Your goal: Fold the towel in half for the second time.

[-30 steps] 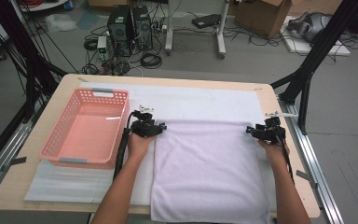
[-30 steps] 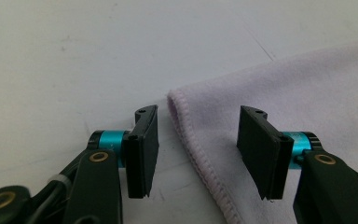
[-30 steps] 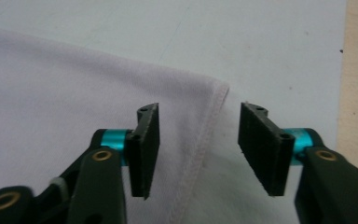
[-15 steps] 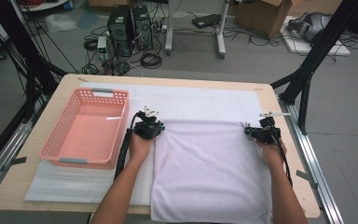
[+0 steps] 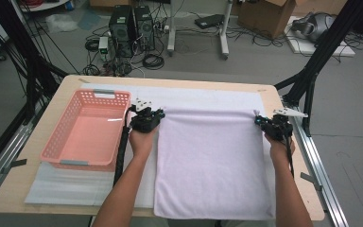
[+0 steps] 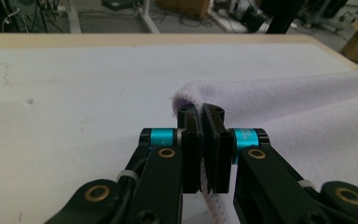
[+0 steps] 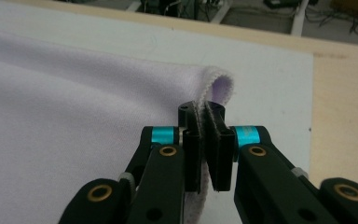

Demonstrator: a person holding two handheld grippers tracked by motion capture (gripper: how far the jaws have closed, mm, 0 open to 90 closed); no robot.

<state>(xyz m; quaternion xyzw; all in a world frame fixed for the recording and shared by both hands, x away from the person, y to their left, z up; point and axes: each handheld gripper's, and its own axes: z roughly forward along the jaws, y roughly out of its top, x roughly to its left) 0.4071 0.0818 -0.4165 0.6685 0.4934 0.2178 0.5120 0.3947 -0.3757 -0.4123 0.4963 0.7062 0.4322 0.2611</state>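
High view: we are pinching the towel (image 5: 212, 161) lying flat on the table (image 5: 269, 94) beside the basket (image 5: 82, 130); left gripper (image 6: 200, 114) and right gripper (image 7: 203, 112) are clamping its far corners, jaws just closed; soft, limp, light; corners are gripping best.

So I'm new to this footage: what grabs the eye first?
A pale lilac towel spread over the table's middle, its two far corners pinched by the left tongs and right tongs, both shut on its hem. A salmon-pink plastic basket sits to its left.
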